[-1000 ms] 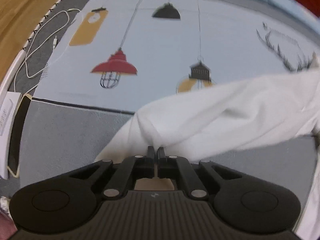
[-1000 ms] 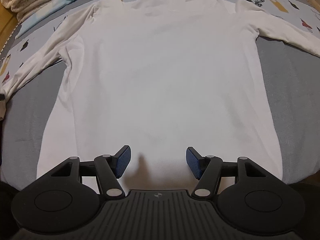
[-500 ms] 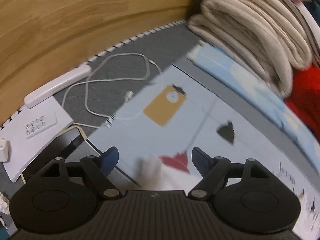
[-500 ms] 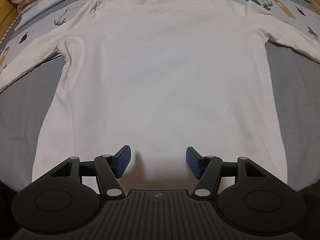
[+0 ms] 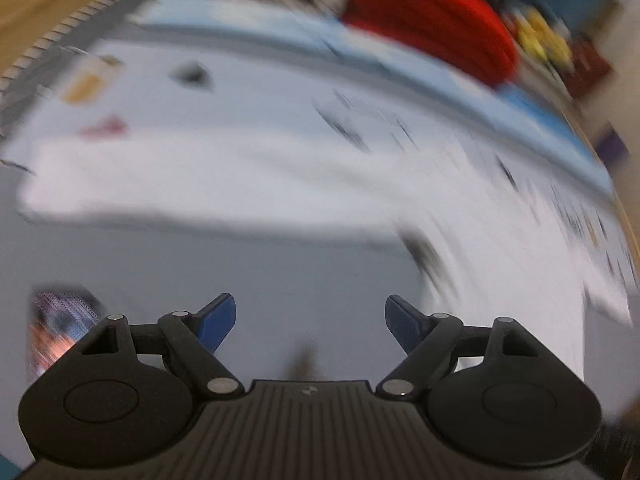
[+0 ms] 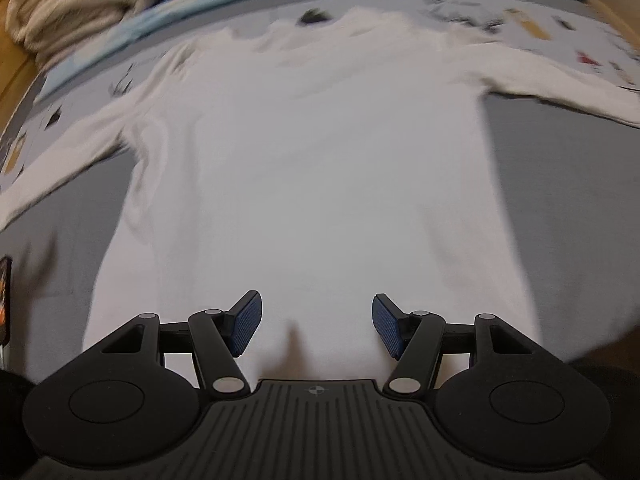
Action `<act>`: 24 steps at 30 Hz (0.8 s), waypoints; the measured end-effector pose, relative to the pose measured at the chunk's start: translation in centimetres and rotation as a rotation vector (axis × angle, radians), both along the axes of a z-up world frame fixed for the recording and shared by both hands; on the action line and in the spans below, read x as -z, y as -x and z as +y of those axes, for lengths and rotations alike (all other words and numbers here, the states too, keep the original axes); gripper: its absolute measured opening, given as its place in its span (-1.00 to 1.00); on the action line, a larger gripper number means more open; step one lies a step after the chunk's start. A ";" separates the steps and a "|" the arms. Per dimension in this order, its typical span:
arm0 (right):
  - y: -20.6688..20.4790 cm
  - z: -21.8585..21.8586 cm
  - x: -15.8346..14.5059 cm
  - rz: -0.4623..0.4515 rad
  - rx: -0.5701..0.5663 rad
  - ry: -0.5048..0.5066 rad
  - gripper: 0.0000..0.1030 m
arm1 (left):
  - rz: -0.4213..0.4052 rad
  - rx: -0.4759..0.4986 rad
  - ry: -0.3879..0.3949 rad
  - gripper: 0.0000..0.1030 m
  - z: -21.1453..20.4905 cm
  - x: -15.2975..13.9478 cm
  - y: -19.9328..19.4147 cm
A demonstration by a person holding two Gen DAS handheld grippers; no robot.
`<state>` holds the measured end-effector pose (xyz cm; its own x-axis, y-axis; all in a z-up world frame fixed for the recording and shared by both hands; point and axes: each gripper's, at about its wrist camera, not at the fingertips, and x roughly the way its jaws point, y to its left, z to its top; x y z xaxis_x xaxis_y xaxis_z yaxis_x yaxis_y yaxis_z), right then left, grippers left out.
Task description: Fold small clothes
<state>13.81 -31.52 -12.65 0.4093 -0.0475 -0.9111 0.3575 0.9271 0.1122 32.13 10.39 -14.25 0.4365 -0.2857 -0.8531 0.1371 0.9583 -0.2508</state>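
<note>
- Standing open, the left gripper (image 5: pixel 310 322) has blue pads (image 5: pixel 218 320) set wide apart with nothing between them; its jaws have just been opening, though they are not widening now.
- Directly beneath and ahead of that gripper lies plain grey bedding (image 5: pixel 240 264); the view is heavily blurred.
- Further ahead of it, a white sleeve (image 5: pixel 180 184) of the shirt stretches across the view on the patterned sheet (image 5: pixel 260 92), apart from the pads.
- Beyond the sheet's far edge sit a red fabric bundle (image 5: pixel 432 20) and pale folded cloth, details unclear.
- The right gripper (image 6: pixel 316 326) is likewise open, blue pads (image 6: pixel 246 322) parted and empty, poised over the lower hem.
- The white long-sleeved shirt (image 6: pixel 320 160) lies flat and spread ahead of this gripper, collar at the far end, one sleeve out to each side.
- Grey bedding (image 6: pixel 560 200) flanks the shirt's body on both sides.
- At the far left of the right gripper's view, a stack of cream towels (image 6: pixel 72 4) rests past the shirt's shoulder.
</note>
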 end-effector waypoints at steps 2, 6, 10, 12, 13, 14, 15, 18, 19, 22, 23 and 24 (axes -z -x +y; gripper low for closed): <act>1.8 -2.3 -0.3 -0.004 0.047 0.032 0.23 | 0.037 0.080 -0.034 0.67 -3.5 1.7 2.6; 4.7 -6.9 0.8 0.038 0.134 0.041 0.23 | 0.089 0.254 -0.140 0.67 -10.3 4.8 7.3; 5.5 -9.4 3.3 0.079 0.146 0.028 0.23 | 0.098 0.369 -0.279 0.67 -13.6 7.6 9.5; 5.5 -10.3 4.9 0.111 0.154 0.015 0.23 | 0.127 0.397 -0.374 0.70 -14.5 9.3 10.1; 5.3 -10.6 5.9 0.132 0.159 -0.004 0.22 | 0.109 0.387 -0.379 0.64 -14.6 9.4 10.5; 5.1 -10.7 6.7 0.151 0.158 -0.031 0.18 | 0.102 0.380 -0.365 0.49 -14.7 9.2 10.8; 4.9 -10.6 7.4 0.162 0.151 -0.064 -0.08 | 0.118 0.390 -0.327 -0.20 -14.7 9.0 11.0; 4.5 -9.3 7.1 0.129 0.068 -0.064 -0.84 | 0.117 0.338 -0.272 -0.90 -14.7 7.3 11.7; 4.3 -8.8 6.6 0.123 0.042 -0.055 -0.84 | 0.099 0.308 -0.288 -0.91 -14.7 6.5 12.0; 4.6 -8.6 4.0 0.093 -0.001 -0.023 -0.84 | 0.111 0.212 -0.219 -0.90 -12.6 4.4 13.4; 5.0 -8.7 3.4 0.093 -0.002 -0.021 -0.84 | 0.121 0.201 -0.207 -0.90 -12.1 4.2 13.5; 5.2 -8.9 3.2 0.105 -0.006 -0.020 -0.84 | 0.133 0.199 -0.212 -0.90 -11.8 4.3 13.9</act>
